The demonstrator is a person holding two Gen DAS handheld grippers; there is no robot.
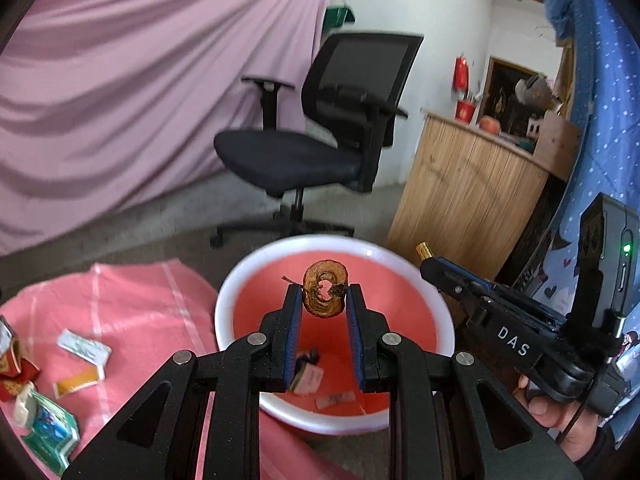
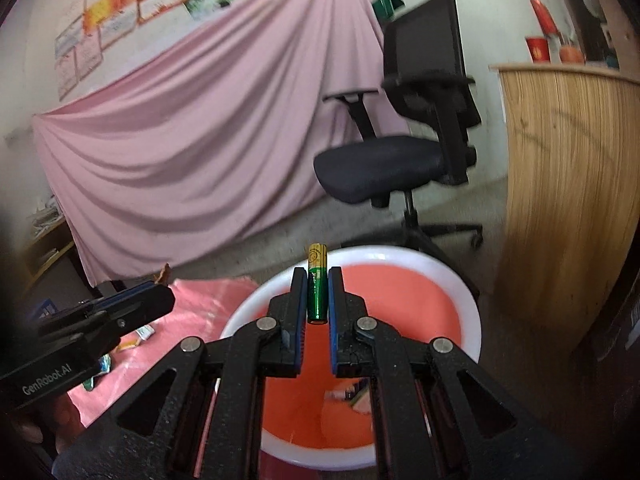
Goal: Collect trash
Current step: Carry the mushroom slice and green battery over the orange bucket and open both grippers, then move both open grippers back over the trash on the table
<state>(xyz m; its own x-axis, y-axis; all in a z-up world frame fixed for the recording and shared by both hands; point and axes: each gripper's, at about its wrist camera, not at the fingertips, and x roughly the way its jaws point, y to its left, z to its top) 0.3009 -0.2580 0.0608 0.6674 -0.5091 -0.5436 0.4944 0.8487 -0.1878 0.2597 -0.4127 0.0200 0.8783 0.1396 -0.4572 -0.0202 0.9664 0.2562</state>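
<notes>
My left gripper (image 1: pixel 323 294) is shut on a brown dried fruit slice (image 1: pixel 325 294) and holds it above a red bin with a white rim (image 1: pixel 240 280). Several scraps lie on the bin's bottom (image 1: pixel 308 378). My right gripper (image 2: pixel 318 280) is shut on a green and gold battery (image 2: pixel 317 284), upright, above the same bin (image 2: pixel 472 312). The right gripper also shows in the left wrist view (image 1: pixel 430 264), at the bin's right edge. The left gripper shows at the left in the right wrist view (image 2: pixel 160 294).
Crumpled wrappers and paper scraps (image 1: pixel 82 350) lie on a pink cloth (image 1: pixel 132 300) left of the bin. A black office chair (image 1: pixel 320 140) stands behind. A wooden counter (image 1: pixel 468 196) is at the right. A pink drape (image 1: pixel 120 100) covers the back.
</notes>
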